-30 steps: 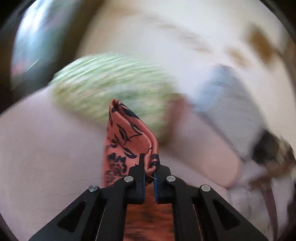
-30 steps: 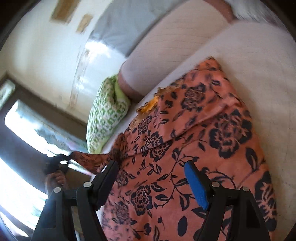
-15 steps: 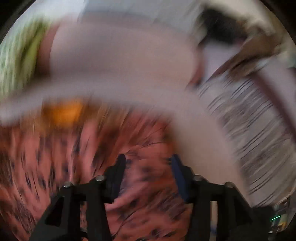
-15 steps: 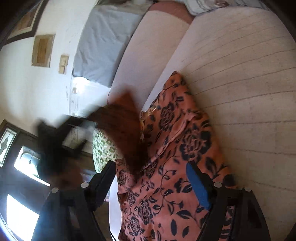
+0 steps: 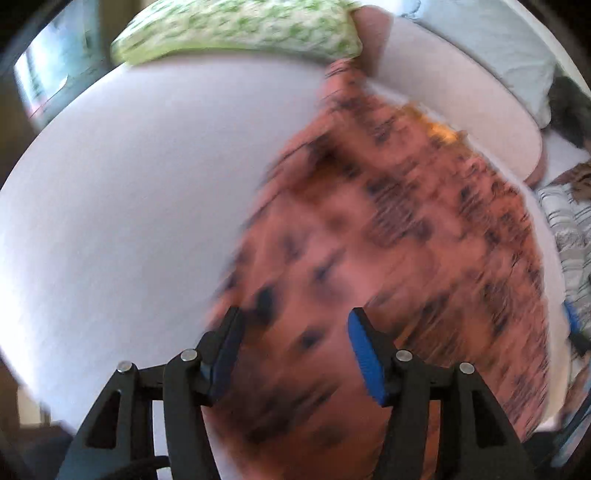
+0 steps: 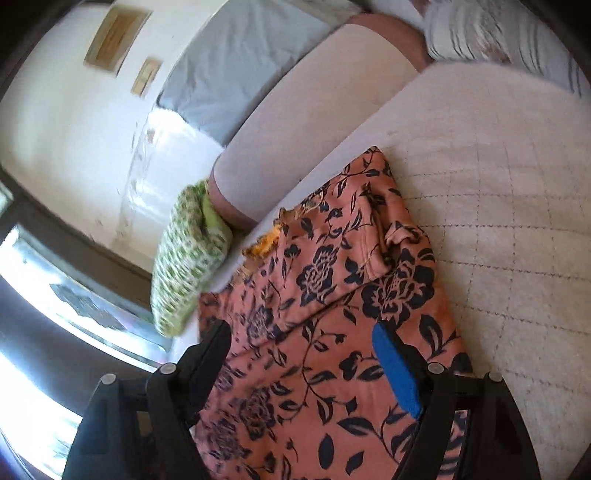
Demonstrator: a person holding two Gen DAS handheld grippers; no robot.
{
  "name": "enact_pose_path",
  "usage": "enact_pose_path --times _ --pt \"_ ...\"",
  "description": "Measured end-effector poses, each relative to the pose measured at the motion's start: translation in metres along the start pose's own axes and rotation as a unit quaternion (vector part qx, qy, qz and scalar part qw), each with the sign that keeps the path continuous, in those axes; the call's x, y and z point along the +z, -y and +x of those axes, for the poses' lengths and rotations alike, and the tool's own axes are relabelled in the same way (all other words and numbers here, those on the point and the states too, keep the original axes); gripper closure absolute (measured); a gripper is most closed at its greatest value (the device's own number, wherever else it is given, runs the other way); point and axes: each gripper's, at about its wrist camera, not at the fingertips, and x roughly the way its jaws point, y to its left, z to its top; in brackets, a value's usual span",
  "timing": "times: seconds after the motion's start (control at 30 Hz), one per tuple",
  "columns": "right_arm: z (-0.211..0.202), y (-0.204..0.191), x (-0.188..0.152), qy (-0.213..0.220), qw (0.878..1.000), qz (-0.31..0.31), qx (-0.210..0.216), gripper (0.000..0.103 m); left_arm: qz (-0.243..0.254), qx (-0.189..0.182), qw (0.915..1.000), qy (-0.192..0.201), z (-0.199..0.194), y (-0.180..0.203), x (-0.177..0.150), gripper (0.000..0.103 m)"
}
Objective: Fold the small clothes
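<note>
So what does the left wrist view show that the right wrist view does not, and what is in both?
Only the left wrist view shows the left gripper, open above the blurred cloth, and a wide bare stretch of mattress. Only the right wrist view shows the right gripper, open, two frames on the wall, and the sharp flower print. Both show the orange floral garment, lying flat, and the green patterned pillow.

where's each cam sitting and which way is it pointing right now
Left wrist: on the left gripper, looking steeply down at the blurred floral garment on the pale cushion; open black fingers show.
Right wrist: on the right gripper, looking more shallowly along the garment toward the wall; open fingers show.
Shared: the garment, the green patterned pillow and the cushion.
</note>
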Motion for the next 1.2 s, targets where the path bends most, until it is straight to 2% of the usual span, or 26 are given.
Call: enact_pose_path --times 0.03,0.07,0.1,0.13,0.2,0.3,0.37,0.43,0.57,0.7,0.8,0.9,0.93,1.03,1.1,1.13,1.2 --pt "-0.002 -0.007 -0.005 -0.005 1.000 -0.007 -0.001 0.022 0.022 0.003 0.9997 0.010 -0.009 -0.003 -0.010 0.050" --pt "-0.004 -0.014 -0.011 -0.013 1.000 -0.017 -0.002 0.022 0.044 0.025 0.9987 0.009 -0.019 -0.004 -0.018 0.050" --pt "-0.009 -0.021 -0.018 -0.018 0.999 -0.029 -0.003 0.022 0.063 0.075 0.9952 0.005 -0.025 -0.004 -0.025 0.049" --pt "-0.012 -0.026 -0.024 -0.021 0.999 -0.040 -0.006 0.022 0.069 0.093 0.9932 0.012 -0.035 -0.010 -0.033 0.049" --pt "-0.025 -0.037 -0.046 -0.030 0.997 -0.064 -0.015 0.022 0.042 0.086 0.9952 0.018 -0.048 -0.034 -0.042 0.045" --pt "-0.033 -0.037 -0.073 -0.051 0.997 -0.054 -0.025 0.022 -0.002 0.115 0.9926 -0.039 -0.039 -0.069 -0.055 0.041" --pt "-0.036 -0.034 -0.086 -0.066 0.997 -0.038 -0.031 0.022 -0.041 0.088 0.9946 -0.035 -0.050 -0.086 -0.057 0.041" --pt "-0.040 -0.033 -0.088 -0.072 0.996 -0.030 -0.030 0.022 -0.050 0.060 0.9969 -0.006 -0.069 -0.088 -0.050 0.041" --pt "-0.052 -0.036 -0.062 -0.058 0.998 -0.023 -0.027 0.022 -0.004 0.029 0.9976 0.063 -0.093 -0.066 -0.018 0.037" --pt "-0.031 -0.046 -0.001 -0.051 0.995 -0.066 -0.046 0.022 0.064 0.007 0.9936 0.093 -0.075 -0.022 0.037 0.035" --pt "0.015 -0.043 0.045 -0.072 0.990 -0.096 -0.073 0.022 0.123 0.007 0.9895 0.075 -0.027 0.013 0.077 0.035" --pt "0.065 -0.034 0.081 -0.093 0.982 -0.125 -0.110 0.022 0.173 0.014 0.9820 0.076 -0.003 0.037 0.099 0.035" --pt "0.081 -0.026 0.092 -0.099 0.980 -0.118 -0.123 0.022 0.194 0.018 0.9782 0.073 0.005 0.044 0.103 0.035" --pt "0.104 -0.012 0.108 -0.107 0.980 -0.105 -0.128 0.022 0.234 0.034 0.9694 0.066 0.029 0.054 0.119 0.035" --pt "0.113 -0.005 0.115 -0.107 0.980 -0.107 -0.128 0.022 0.236 0.042 0.9688 0.063 0.041 0.056 0.128 0.035" --pt "0.116 -0.002 0.116 -0.107 0.980 -0.107 -0.129 0.022 0.236 0.046 0.9694 0.051 0.049 0.054 0.132 0.037" --pt "0.123 0.006 0.118 -0.114 0.979 -0.106 -0.132 0.022 0.235 0.061 0.9697 0.031 0.067 0.053 0.138 0.057"
